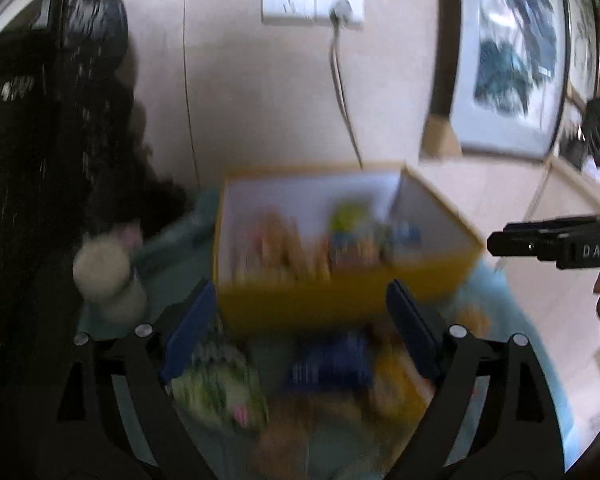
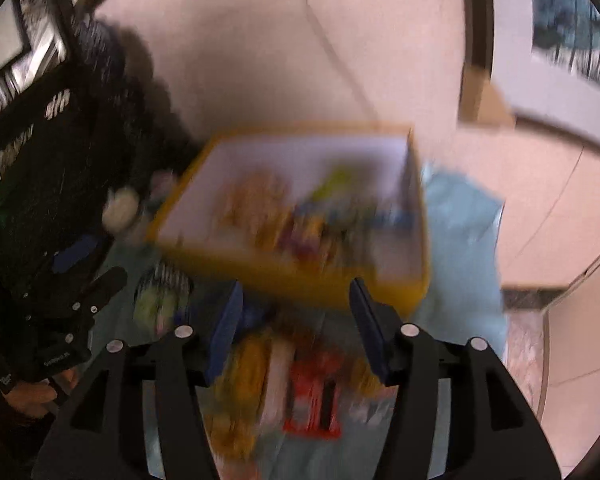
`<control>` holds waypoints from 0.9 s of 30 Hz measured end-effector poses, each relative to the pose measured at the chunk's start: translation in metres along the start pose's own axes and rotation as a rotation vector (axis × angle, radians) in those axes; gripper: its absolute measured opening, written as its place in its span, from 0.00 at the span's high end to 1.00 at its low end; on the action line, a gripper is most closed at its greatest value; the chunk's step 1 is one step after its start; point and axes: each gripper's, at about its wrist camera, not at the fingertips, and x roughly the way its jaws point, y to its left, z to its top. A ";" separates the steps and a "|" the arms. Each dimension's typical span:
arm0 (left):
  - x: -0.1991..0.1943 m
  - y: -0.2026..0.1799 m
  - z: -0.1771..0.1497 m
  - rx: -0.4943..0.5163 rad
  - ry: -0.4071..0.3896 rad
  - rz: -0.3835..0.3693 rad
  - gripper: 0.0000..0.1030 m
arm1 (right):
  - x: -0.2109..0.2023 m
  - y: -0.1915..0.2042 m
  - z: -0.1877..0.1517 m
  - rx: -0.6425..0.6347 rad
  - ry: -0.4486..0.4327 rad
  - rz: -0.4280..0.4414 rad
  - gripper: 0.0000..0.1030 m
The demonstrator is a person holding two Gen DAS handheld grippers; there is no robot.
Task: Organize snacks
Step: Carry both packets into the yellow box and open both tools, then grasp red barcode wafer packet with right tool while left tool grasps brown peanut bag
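Hovering with jaws parted and empty, the left gripper [image 1: 300, 328] and right gripper [image 2: 296, 328] face loose snack packets [image 2: 312, 396] lying at 6 o'clock of the yellow box [image 1: 340, 300]. Judged best: settle on 1 packet, close across its narrow side. Blur hides each packet's heading; the box's long axis runs 9 to 3 o'clock.

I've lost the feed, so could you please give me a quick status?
Left gripper open, right gripper open, both empty. Yellow box part filled; loose snacks in front. Nothing blocking.
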 end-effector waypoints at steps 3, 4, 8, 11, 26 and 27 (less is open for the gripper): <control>0.000 -0.003 -0.050 0.023 0.087 0.009 0.14 | 0.024 0.006 -0.052 -0.035 0.106 -0.040 0.45; 0.002 -0.004 -0.070 0.047 0.128 0.020 0.14 | 0.032 0.005 -0.068 -0.033 0.143 -0.058 0.45; 0.011 0.001 -0.114 0.061 0.222 0.030 0.14 | 0.057 -0.006 -0.108 0.053 0.229 -0.087 0.45; 0.021 0.006 -0.123 0.040 0.244 0.042 0.14 | 0.069 -0.010 -0.116 0.078 0.252 -0.114 0.45; 0.071 0.010 -0.133 0.052 0.326 0.107 0.11 | 0.118 0.012 -0.102 -0.032 0.294 -0.200 0.45; 0.072 0.010 -0.133 0.048 0.316 0.114 0.09 | 0.124 0.010 -0.104 -0.030 0.314 -0.202 0.41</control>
